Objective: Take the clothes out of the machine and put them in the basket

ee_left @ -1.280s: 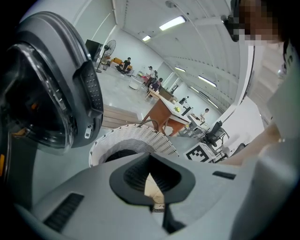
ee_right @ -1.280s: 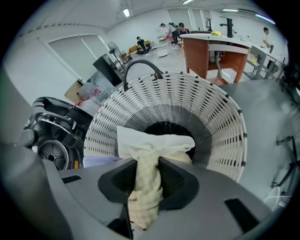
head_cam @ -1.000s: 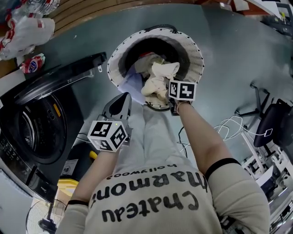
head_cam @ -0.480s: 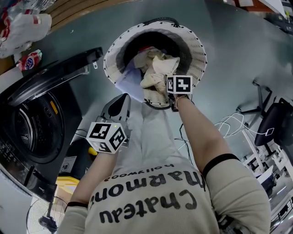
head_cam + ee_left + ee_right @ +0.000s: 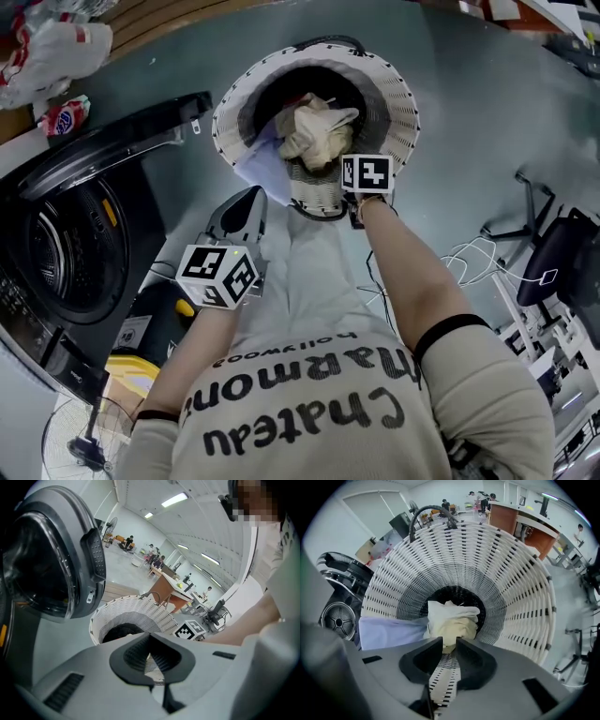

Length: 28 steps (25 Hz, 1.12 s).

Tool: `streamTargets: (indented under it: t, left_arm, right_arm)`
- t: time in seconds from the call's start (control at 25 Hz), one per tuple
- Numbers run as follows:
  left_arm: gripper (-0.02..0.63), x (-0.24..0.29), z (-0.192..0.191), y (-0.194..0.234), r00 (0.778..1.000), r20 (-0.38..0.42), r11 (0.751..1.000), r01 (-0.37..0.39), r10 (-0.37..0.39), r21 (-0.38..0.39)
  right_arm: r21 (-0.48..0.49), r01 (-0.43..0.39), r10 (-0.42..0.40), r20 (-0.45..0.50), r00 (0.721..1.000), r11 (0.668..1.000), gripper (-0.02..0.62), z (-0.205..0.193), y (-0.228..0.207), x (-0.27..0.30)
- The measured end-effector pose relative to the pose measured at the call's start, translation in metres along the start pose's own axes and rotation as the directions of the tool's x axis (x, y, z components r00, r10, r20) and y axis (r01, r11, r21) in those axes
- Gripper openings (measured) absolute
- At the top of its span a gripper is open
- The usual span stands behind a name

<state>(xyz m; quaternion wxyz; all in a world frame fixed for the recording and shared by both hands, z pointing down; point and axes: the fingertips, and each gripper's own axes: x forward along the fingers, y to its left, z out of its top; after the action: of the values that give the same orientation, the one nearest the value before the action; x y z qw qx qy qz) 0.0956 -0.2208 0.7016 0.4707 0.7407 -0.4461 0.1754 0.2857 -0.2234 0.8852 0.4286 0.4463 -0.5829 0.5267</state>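
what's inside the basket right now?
In the basket: a bunched cream cloth and a lilac garment hanging over the rim. Behind them is something dark; whatever lies underneath is covered.

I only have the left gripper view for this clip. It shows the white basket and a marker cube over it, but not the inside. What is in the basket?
Observer: A crumpled cream cloth lies in the middle of the basket.
Operator: Anything else in there?
Observer: A pale blue garment lies against the basket's wall on the side toward the washing machine.
Operator: Does the right gripper hold the cream cloth?
Observer: The right gripper points down into the basket. Its jaws have just been closing and a narrow gap is left. The cloth's lower edge shows at their tips, but the pads do not seem to press on it.
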Motion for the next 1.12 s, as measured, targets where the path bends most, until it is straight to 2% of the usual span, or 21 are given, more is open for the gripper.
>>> streamTargets:
  t: [0.12,0.28,0.52,0.64,0.84,1.0,1.12]
  left_arm:
    - [0.008,-0.009,0.008,-0.012,1.000,0.024,1.000,-0.007,0.007,0.019]
    - [0.008,-0.033,0.020,-0.031,0.997,0.073,0.999,-0.039,0.038,0.021]
    - [0.008,-0.086,0.054,-0.066,0.981,0.187,0.998,-0.059,0.058,-0.001]
    - [0.008,-0.118,0.070,-0.081,0.967,0.240,0.996,-0.089,0.080,0.028]
    - [0.008,-0.166,0.103,-0.105,0.933,0.351,0.989,-0.120,0.083,0.084]
    - [0.008,-0.205,0.136,-0.115,0.889,0.452,0.989,-0.122,0.070,0.086]
    - [0.008,-0.232,0.157,-0.119,0.855,0.517,0.991,-0.107,0.050,0.080]
  right_arm:
    - [0.032,-0.012,0.011,0.032,0.999,0.999,0.106,0.004,-0.001,-0.023]
    - [0.055,-0.038,0.032,0.101,0.994,0.998,0.072,0.014,0.004,-0.071]
    - [0.019,-0.143,0.137,0.193,0.972,0.990,0.072,0.036,0.031,-0.158]
    - [0.005,-0.185,0.178,0.244,0.953,0.983,0.072,0.043,0.045,-0.206]
    - [0.052,-0.273,0.235,0.370,0.899,0.961,0.069,0.061,0.073,-0.271]
    - [0.036,-0.309,0.257,0.470,0.844,0.950,0.067,0.083,0.101,-0.312]
    - [0.004,-0.368,0.308,0.538,0.784,0.930,0.058,0.100,0.130,-0.343]
